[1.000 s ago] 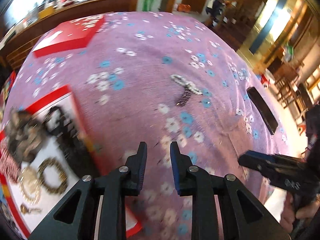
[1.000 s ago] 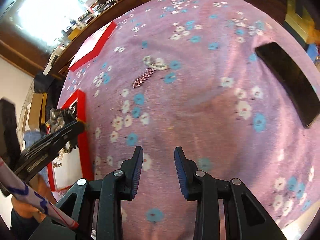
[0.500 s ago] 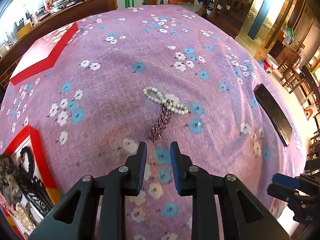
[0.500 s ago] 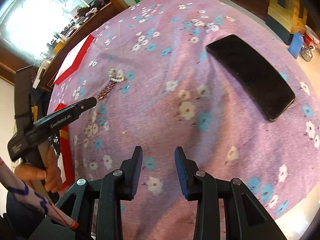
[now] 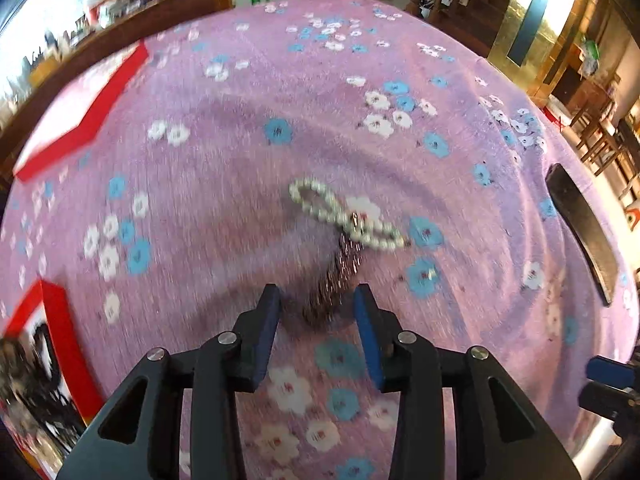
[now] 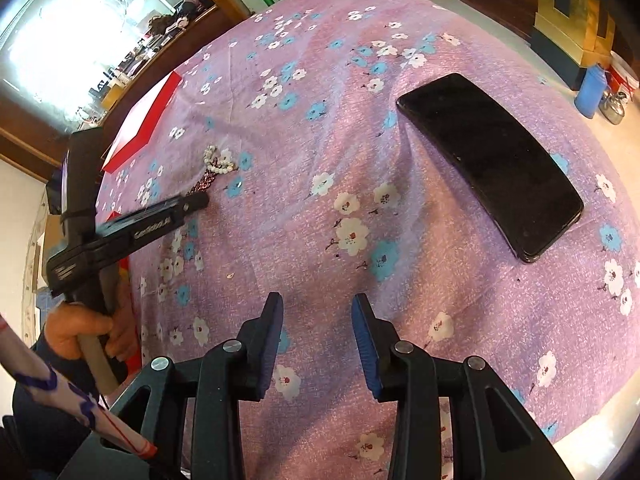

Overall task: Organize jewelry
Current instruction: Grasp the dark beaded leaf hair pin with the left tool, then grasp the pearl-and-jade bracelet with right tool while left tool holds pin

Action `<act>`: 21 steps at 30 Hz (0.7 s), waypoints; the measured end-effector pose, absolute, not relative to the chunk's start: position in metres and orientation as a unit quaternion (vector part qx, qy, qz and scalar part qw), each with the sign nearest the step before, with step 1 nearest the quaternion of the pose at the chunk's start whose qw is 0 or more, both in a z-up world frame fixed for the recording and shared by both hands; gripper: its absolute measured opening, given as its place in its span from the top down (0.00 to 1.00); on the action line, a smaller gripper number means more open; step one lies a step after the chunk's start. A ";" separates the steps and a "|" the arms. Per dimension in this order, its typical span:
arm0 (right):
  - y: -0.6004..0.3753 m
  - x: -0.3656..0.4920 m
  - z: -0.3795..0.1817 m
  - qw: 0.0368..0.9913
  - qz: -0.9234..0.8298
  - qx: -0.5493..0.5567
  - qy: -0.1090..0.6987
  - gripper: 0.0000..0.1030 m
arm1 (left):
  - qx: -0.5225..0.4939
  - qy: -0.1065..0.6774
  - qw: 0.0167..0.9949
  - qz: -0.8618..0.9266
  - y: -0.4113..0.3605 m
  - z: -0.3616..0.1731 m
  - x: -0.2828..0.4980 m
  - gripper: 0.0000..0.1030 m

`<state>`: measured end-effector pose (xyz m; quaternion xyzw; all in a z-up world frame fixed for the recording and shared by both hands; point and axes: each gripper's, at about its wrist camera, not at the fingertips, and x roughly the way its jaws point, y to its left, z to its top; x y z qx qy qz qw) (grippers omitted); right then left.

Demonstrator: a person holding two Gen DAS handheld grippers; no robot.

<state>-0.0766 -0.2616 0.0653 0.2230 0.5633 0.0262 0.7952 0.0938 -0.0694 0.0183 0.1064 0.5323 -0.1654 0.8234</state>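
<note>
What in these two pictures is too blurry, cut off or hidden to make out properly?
- Dark red bracelet, left wrist view: motion blur smears its beads; whether the opening left gripper touches it is unclear.
- Red tray, left wrist view: cut by the edge, contents blurred.
- Pearl bracelet, right wrist view: too small for detail.
- Red tray, right wrist view: mostly hidden behind the left gripper.

L gripper [image 5: 316, 312] points steeply down, its jaws opening w/ a gap between the two black fingers [image 5: 266, 320]. A dark beaded piece [image 5: 334, 276] has its near end between the tips, but the pads don't press on it. A hand [image 6: 86, 332] holds this gripper by its handle, arm coming in from the left side.

R gripper [image 6: 317, 316] also tilts down, fingers apart w/ nothing between them. Blue pads [image 6: 362, 332] face each other, both fingers even.
</note>
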 end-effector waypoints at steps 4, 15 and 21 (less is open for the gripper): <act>-0.257 -0.074 0.064 0.794 0.030 0.219 0.567 0.63 | 0.105 0.521 0.831 -0.163 -0.073 0.018 0.104 0.78; -0.245 -0.030 0.078 0.805 0.071 0.201 0.553 0.63 | 0.038 0.545 0.823 -0.156 -0.029 0.021 0.053 0.89; -0.199 0.042 0.081 0.809 0.138 0.144 0.553 0.63 | 0.003 0.547 0.823 -0.153 -0.009 0.027 0.019 0.89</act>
